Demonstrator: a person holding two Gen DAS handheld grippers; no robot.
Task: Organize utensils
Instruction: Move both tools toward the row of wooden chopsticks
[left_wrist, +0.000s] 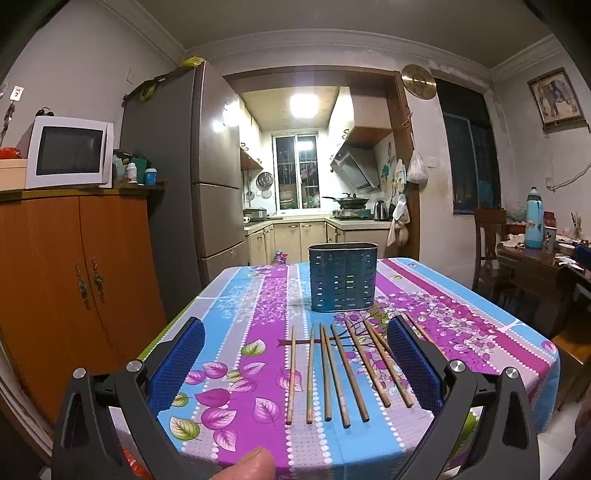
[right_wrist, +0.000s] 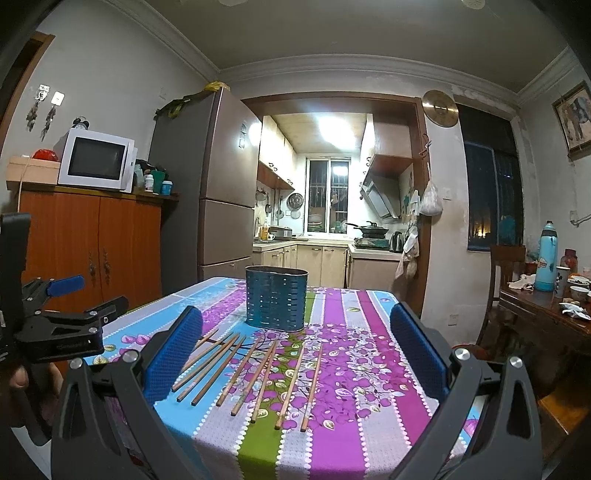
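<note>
Chopsticks (left_wrist: 332, 373) are laid before the holder (left_wrist: 343, 277), long axes toward it, ahead of both spread, empty grippers: left (left_wrist: 295, 363), right (right_wrist: 295, 354).

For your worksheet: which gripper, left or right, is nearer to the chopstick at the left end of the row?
Left. The left gripper is open above the row, that chopstick lying between its fingers. The right gripper sits further right, where the chopstick is partly hidden behind its left finger.
</note>
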